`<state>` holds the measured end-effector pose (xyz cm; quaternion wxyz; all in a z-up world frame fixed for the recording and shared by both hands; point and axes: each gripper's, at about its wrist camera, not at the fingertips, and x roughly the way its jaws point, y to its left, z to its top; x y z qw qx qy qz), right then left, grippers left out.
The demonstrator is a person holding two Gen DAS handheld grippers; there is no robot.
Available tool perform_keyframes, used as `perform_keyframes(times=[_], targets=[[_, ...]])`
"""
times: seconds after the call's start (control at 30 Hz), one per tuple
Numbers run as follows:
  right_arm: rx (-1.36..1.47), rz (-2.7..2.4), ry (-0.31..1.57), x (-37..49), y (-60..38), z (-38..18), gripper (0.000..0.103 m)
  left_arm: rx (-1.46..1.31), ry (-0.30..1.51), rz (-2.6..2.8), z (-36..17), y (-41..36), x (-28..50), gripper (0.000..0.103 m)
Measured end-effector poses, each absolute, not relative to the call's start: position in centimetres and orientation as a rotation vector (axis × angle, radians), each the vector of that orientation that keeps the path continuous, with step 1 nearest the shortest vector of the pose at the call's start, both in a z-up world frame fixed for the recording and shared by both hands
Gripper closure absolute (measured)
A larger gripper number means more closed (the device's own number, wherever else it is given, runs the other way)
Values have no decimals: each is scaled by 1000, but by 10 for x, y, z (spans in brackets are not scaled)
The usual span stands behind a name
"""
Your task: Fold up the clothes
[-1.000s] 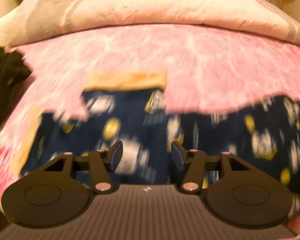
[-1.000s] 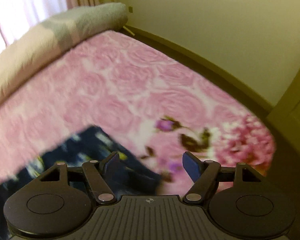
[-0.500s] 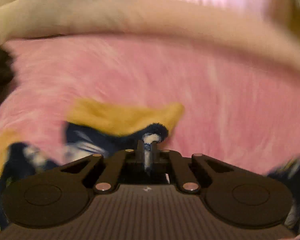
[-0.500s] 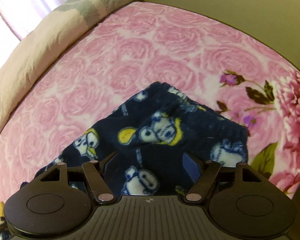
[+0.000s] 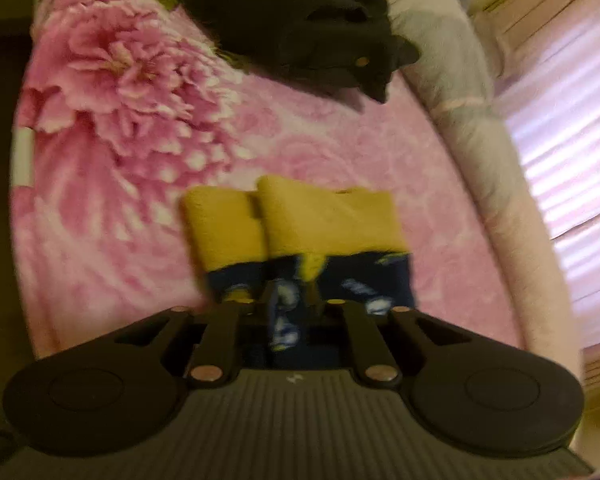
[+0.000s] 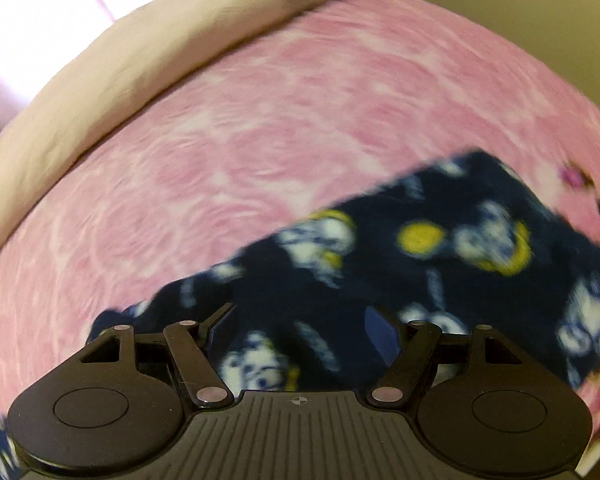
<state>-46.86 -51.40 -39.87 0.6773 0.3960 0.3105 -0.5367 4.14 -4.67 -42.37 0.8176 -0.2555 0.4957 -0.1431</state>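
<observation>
Navy fleece trousers with white and yellow cartoon prints and yellow cuffs (image 5: pixel 328 220) lie on a pink floral blanket (image 5: pixel 120 100). My left gripper (image 5: pixel 288 312) is shut on the navy cloth just below the two cuffs, which lie side by side ahead of it. In the right wrist view the trousers' wide navy part (image 6: pixel 400 264) spreads across the blanket (image 6: pixel 260 120). My right gripper (image 6: pixel 304 332) is open, low over that cloth, with nothing between the fingers.
A black garment (image 5: pixel 300 28) lies bunched at the far end of the bed. A cream and grey duvet (image 5: pixel 480 152) runs along the window side and also shows in the right wrist view (image 6: pixel 140 52). The bed edge drops off at left (image 5: pixel 20 152).
My left gripper shut on the trouser cloth and swung round, so the cuffs now lie together ahead. My right gripper stayed open and shifted over the navy cloth.
</observation>
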Motion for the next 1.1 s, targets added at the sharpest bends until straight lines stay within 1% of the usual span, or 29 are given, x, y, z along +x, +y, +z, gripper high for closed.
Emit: perform_keyframes(times=[0.03, 0.1, 0.2, 0.3, 0.37, 0.43, 0.53, 0.57, 0.67, 0.7, 0.77, 0.87, 0.97, 1.03, 1.07, 1.1], targets=[[849, -1182, 712, -458, -513, -396, 30, -554, 1053, -314, -423, -48, 40, 77], [802, -1103, 716, -433, -513, -393, 30, -558, 1054, -324, -421, -50, 40, 77], [783, -908, 748, -372, -518, -395, 30, -562, 1060, -309, -423, -50, 44, 74], [814, -660, 913, -287, -520, -416, 31, -577, 1079, -291, -424, -47, 47, 74], [787, -488, 1032, -226, -506, -431, 31, -536, 1111, -274, -421, -48, 45, 74], [698, -342, 1124, -174, -481, -437, 31, -462, 1150, -257, -416, -51, 40, 74], [490, -233, 1126, -125, -423, -424, 33, -373, 1170, -283, -411, -54, 34, 74], [456, -214, 1117, -118, -407, -421, 36, -368, 1175, -291, -410, -52, 35, 74], [469, -219, 1095, -123, -362, -418, 43, -383, 1190, -303, -407, -44, 51, 74], [481, -227, 1095, -130, -351, -421, 51, -388, 1196, -305, -406, -41, 57, 74], [478, -248, 1107, -147, -327, -430, 57, -365, 1207, -312, -401, -38, 68, 74], [317, -231, 1185, -162, -281, -447, 57, -314, 1215, -344, -395, -33, 72, 74], [142, -137, 1165, -168, -236, -451, 57, -283, 1230, -356, -399, -25, 70, 74], [40, -88, 1147, -167, -212, -455, 66, -287, 1240, -353, -403, -20, 69, 74], [-6, -77, 1145, -164, -203, -459, 75, -301, 1240, -355, -404, -18, 70, 74], [-38, -76, 1148, -162, -198, -464, 76, -320, 1237, -362, -406, -16, 70, 74]])
